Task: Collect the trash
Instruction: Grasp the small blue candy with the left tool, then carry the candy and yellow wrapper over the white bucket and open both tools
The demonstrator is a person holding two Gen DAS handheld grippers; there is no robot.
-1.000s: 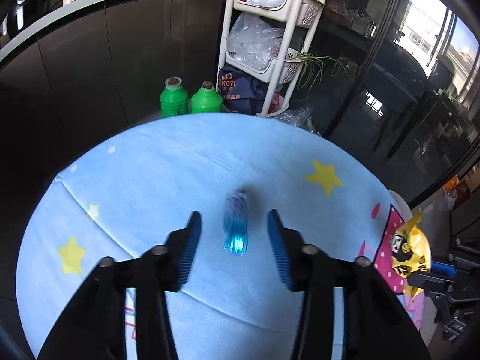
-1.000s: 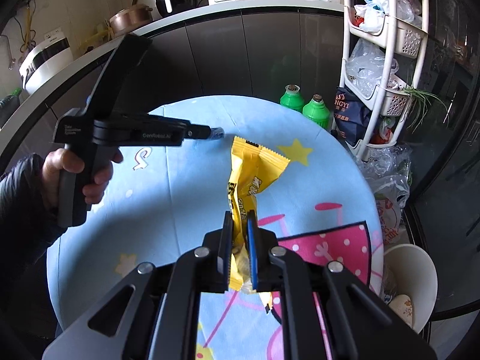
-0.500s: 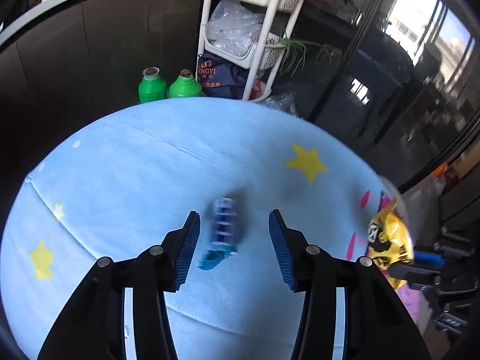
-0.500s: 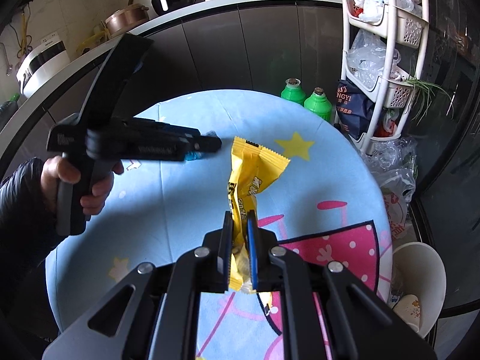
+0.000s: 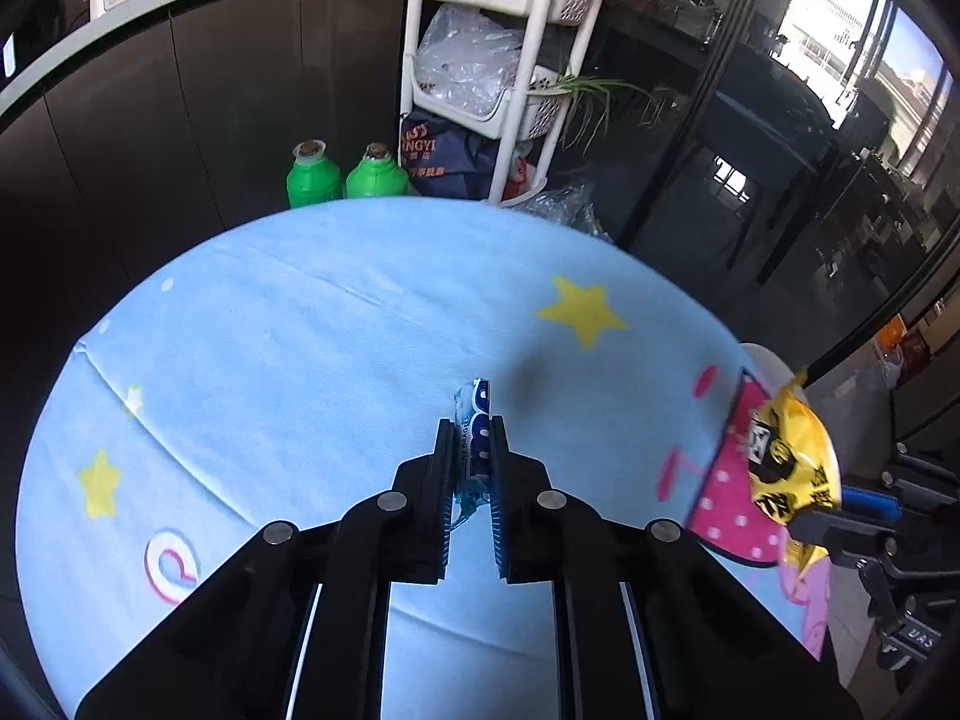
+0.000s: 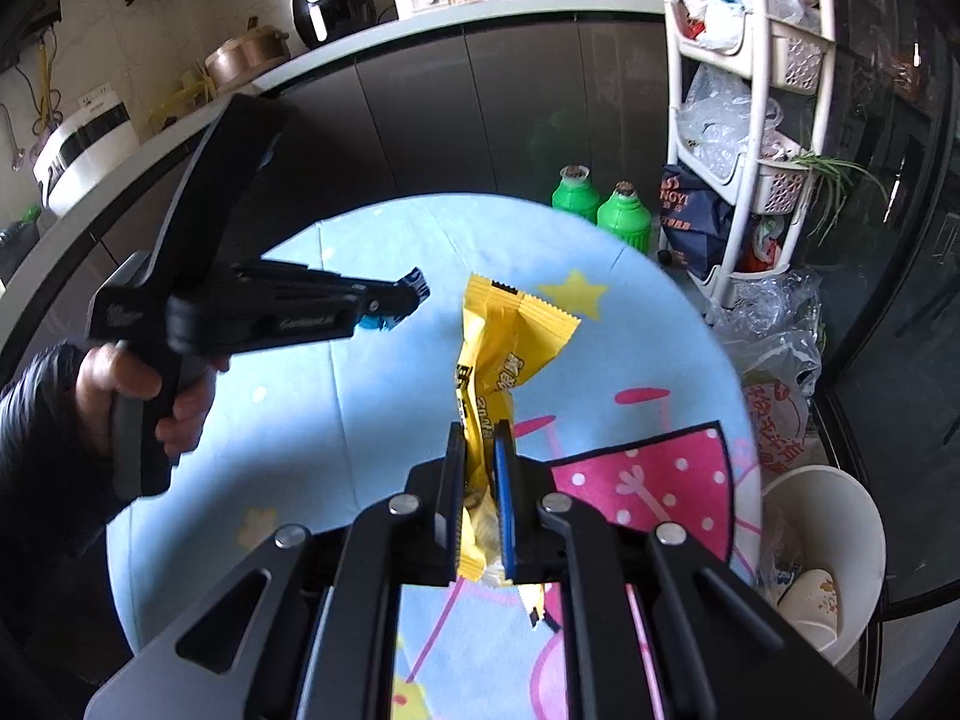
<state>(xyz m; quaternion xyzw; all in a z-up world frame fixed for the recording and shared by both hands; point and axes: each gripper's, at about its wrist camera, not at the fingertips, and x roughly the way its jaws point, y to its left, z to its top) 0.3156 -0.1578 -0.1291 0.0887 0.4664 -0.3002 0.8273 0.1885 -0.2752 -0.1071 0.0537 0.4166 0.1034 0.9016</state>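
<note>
My left gripper (image 5: 472,429) is closing, and its pads press on a small blue and white candy wrapper (image 5: 474,420) held above the round blue table (image 5: 300,330). In the right wrist view that left gripper (image 6: 414,294) reaches in from the left, with the blue wrapper (image 6: 375,321) showing under its fingers. My right gripper (image 6: 478,432) is shut on a yellow snack wrapper (image 6: 504,354) that stands up from its jaws over the table. The same yellow wrapper (image 5: 792,462) appears at the right edge of the left wrist view.
A white bin (image 6: 822,546) holding paper cups stands on the floor right of the table. Two green bottles (image 6: 600,204), a white rack of baskets (image 6: 750,90) and plastic bags (image 6: 774,324) stand behind. A dark counter (image 6: 420,60) curves along the back. A person's hand (image 6: 138,384) grips the left tool.
The left gripper's jaws came together on the blue wrapper, which lay on the cloth before, and lifted it slightly. The right gripper kept its hold on the yellow wrapper.
</note>
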